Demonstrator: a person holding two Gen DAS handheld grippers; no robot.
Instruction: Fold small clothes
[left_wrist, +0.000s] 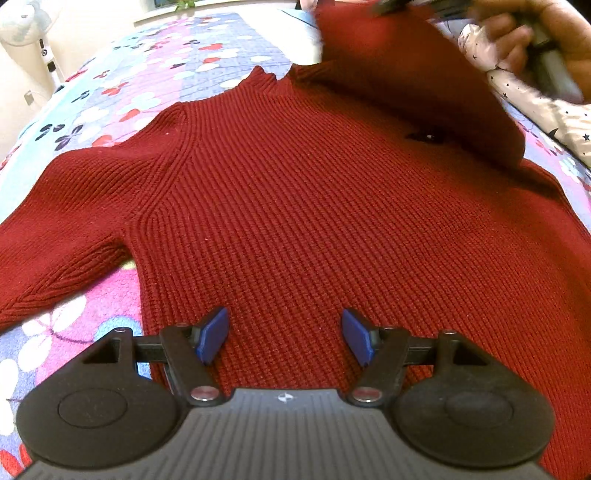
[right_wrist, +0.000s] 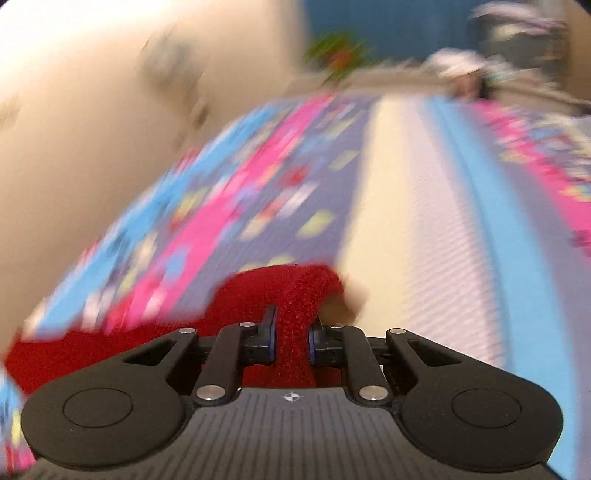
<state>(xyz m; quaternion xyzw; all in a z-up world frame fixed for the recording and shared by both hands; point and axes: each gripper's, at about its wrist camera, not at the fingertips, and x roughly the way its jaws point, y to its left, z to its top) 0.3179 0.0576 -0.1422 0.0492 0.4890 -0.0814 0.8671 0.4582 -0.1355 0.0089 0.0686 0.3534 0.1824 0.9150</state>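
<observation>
The left gripper (left_wrist: 284, 338) is angled steeply down over the near part of the red knit sweater (left_wrist: 295, 206). Its jaws stand wide apart, and the blue pads (left_wrist: 212, 334) hover above the knit with nothing between them.

The right gripper (right_wrist: 291, 338) points down at a shallower angle. Its jaws are closed on a bunched fold of the sweater, the red fabric pinched between the pads (right_wrist: 271, 341). In the left wrist view, the hand (left_wrist: 532, 33) that carries this tool appears at the far right (blurred), with one sleeve (left_wrist: 391, 66) of the sweater lifted and draped over the right shoulder area.

The sweater lies flat, front up, on a floral blanket (left_wrist: 155, 85), collar at the far side. Its other sleeve extends to the left edge of the view. The blanket covers the whole work surface.
</observation>
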